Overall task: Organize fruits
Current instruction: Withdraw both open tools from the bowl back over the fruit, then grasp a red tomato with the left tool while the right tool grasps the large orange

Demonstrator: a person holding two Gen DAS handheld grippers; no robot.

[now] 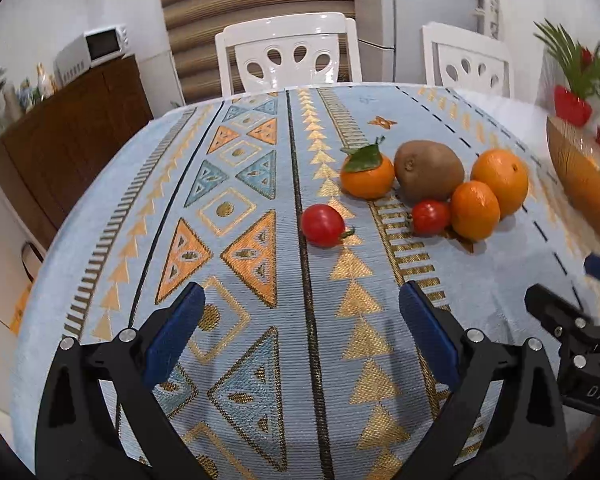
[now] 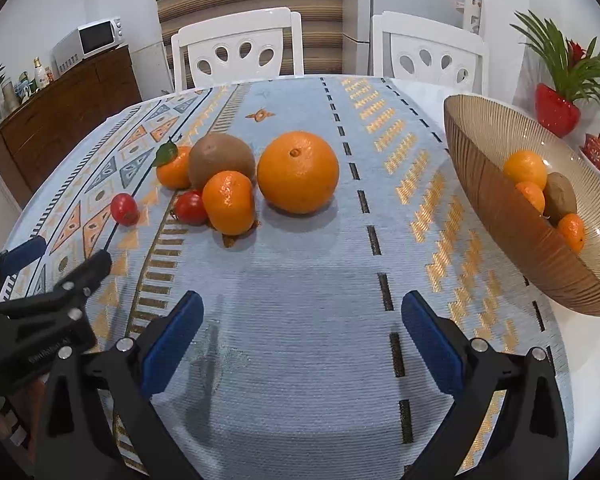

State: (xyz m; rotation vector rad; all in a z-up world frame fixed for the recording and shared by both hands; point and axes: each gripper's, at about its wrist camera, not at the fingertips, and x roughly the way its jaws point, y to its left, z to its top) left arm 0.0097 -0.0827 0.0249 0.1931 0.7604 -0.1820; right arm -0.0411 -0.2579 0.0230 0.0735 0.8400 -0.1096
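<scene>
- We see six loose fruits on the patterned cloth (image 2: 300, 300) over the desk: a big orange (image 2: 298, 172), a kiwi (image 2: 221, 159), a leafy mandarin (image 2: 173, 168), a second mandarin (image 2: 229, 202) and two tomatoes.
- One tomato (image 2: 190, 208) touches the second mandarin and lies just in front of the kiwi; the other tomato (image 2: 124, 209) lies apart, to the left of the cluster.
- The big orange sits just right of the kiwi, between the cluster and the bowl (image 2: 500, 216).
- The ribbed amber bowl stands at the right edge of the desk and holds three orange fruits and a kiwi.
- Our left gripper (image 1: 302, 304) hovers over the cloth, near side of the lone tomato, jaws wide with nothing between them.
- Our right gripper (image 2: 302, 310) hovers over bare cloth, near side of the big orange, jaws wide and empty.
- Each gripper shows at the edge of the other's view, side by side.
- Two white chairs (image 2: 240, 48) stand behind the desk; a red-potted plant (image 2: 560, 92) stands beyond the bowl.
</scene>
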